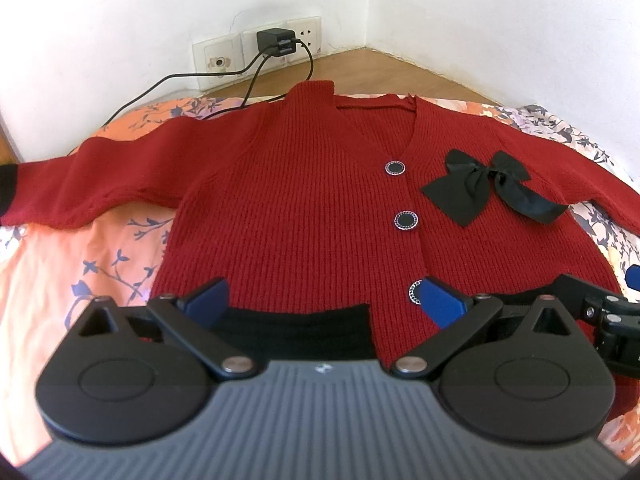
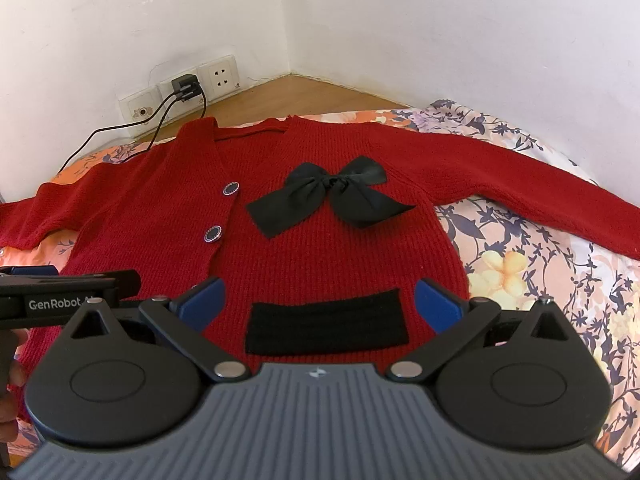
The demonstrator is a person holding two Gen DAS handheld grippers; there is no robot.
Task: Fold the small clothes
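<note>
A small red knit cardigan (image 1: 304, 184) lies flat, front up, on a floral bedsheet (image 1: 52, 264), both sleeves spread sideways. It has black round buttons (image 1: 405, 221), a black ribbon bow (image 1: 480, 184) on the chest and black pocket patches near the hem. My left gripper (image 1: 326, 300) hovers open over the hem, above the left pocket patch (image 1: 296, 330). In the right wrist view the cardigan (image 2: 340, 248) fills the middle, and my right gripper (image 2: 320, 304) stands open above the right pocket patch (image 2: 326, 328). Neither gripper holds cloth.
White walls meet in a corner behind the bed, with a wooden ledge (image 1: 380, 68) along them. A black charger (image 1: 276, 42) sits in the wall sockets, its cables trailing left. The other gripper's body (image 2: 60, 296) shows at the right wrist view's left edge, with a hand below.
</note>
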